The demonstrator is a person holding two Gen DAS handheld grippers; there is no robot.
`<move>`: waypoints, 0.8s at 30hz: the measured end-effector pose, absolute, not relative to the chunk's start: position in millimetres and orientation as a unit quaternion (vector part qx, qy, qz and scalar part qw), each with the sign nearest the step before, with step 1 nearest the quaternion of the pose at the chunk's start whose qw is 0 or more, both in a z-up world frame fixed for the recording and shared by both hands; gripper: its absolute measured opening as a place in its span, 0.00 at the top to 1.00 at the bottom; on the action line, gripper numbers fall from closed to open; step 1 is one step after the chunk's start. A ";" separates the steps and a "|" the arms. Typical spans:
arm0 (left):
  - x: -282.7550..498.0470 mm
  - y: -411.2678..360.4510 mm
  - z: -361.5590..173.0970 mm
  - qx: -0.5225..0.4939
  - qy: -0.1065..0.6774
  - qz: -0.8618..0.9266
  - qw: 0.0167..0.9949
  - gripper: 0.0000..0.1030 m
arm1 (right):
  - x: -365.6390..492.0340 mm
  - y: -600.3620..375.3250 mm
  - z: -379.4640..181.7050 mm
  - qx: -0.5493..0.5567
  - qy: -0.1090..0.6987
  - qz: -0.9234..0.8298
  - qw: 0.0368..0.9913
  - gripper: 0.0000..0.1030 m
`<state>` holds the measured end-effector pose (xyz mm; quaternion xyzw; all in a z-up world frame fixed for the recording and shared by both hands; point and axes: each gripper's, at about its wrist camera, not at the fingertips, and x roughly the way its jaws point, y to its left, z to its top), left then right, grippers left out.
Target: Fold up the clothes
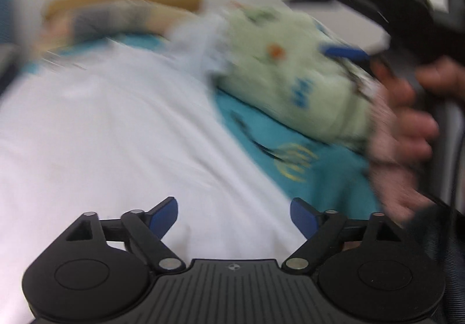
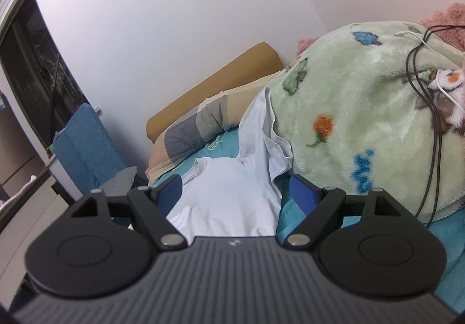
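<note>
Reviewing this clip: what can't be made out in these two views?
- Left wrist view: motion blur smears the green blanket and pillows; the print on the teal sheet is unreadable.
- Right wrist view: the white garment's near part is hidden behind the right gripper.
- Its far edge is tucked under the blanket.

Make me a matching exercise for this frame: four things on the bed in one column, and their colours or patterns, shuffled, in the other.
Things:
1. shirt
2. blanket
3. bed sheet
4. pillow

Colours:
A. teal with a yellow print
B. plain white
C. grey and cream bands
D. pale green with orange and blue motifs

Pairs: 1-B, 2-D, 3-A, 4-C
</note>
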<state>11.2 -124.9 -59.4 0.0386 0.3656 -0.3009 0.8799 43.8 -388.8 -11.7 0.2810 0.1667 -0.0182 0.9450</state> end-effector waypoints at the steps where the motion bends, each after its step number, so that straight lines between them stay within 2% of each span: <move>1: 12.9 -118.8 -55.1 0.039 0.355 -0.289 0.888 0.07 | 44.0 -386.5 -11.3 0.276 0.166 -0.017 0.946 0.20; 7: 23.3 -81.8 -29.4 0.044 0.286 -0.216 0.933 0.00 | 46.8 -367.5 -8.3 0.232 0.166 -0.013 0.958 0.20; 12: 34.6 -55.6 -18.9 0.009 0.257 -0.183 0.949 0.00 | 50.7 -352.3 -11.7 0.219 0.175 0.004 0.960 0.20; 15: 37.8 -38.5 -18.0 -0.015 0.254 -0.161 0.954 0.00 | 59.8 -353.4 -20.0 0.260 0.186 0.029 0.947 0.13; 16: 38.2 -34.7 -18.9 -0.016 0.254 -0.156 0.955 0.00 | 67.1 -354.9 -24.4 0.277 0.193 0.032 0.941 0.03; 17: 38.3 -30.9 -19.6 -0.017 0.254 -0.150 0.955 0.00 | 76.6 -357.3 -29.3 0.296 0.202 0.031 0.933 0.00; 24: 49.0 -2.6 -32.0 -0.053 0.274 -0.113 0.954 0.00 | 162.0 -386.5 -79.8 0.405 0.239 -0.023 0.882 0.00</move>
